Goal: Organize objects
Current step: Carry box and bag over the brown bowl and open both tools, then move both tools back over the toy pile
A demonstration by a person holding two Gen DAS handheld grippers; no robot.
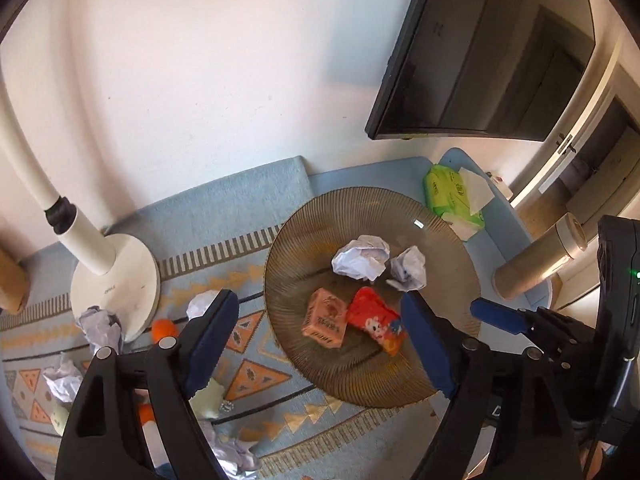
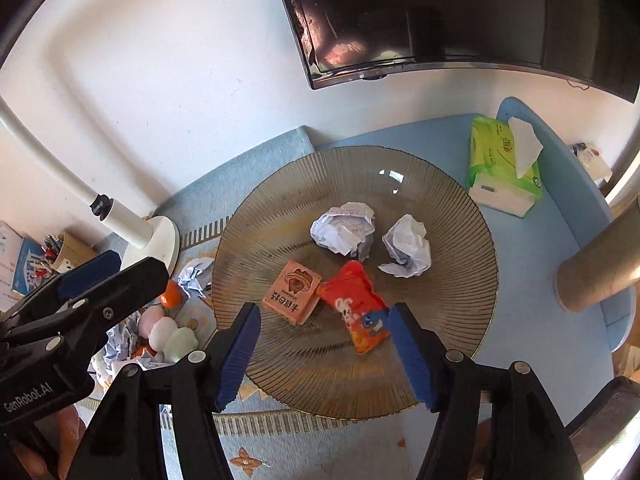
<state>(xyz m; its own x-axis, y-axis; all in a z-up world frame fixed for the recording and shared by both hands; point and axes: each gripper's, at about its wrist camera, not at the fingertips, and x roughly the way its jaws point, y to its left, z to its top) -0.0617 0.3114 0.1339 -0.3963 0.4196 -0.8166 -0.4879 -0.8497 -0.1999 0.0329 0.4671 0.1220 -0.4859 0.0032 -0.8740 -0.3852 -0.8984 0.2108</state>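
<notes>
A round ribbed glass tabletop [image 1: 360, 216] [image 2: 440, 300] carries two crumpled paper balls [image 1: 360, 258] [image 2: 344, 228], a pink box [image 1: 325, 318] [image 2: 292, 298] and a red snack packet [image 1: 376, 320] [image 2: 356, 304]. My left gripper [image 1: 318, 302] hangs open above the table's left part, with box and packet seen between its blue fingers but lying free on the glass. Above the table's near part my right gripper [image 2: 326, 312] stands open too, and its right pad sits close to the packet. Each gripper shows at the edge of the other's view.
A green tissue pack [image 1: 452, 196] [image 2: 500, 160] lies on the blue surface [image 2: 540, 260] beyond the glass. A cardboard tube [image 2: 596, 276] stands at the right. A white lamp base [image 1: 116, 280], crumpled papers [image 1: 100, 324], an orange [image 2: 172, 294] and pastel soft toys [image 2: 168, 332] litter the rug on the left.
</notes>
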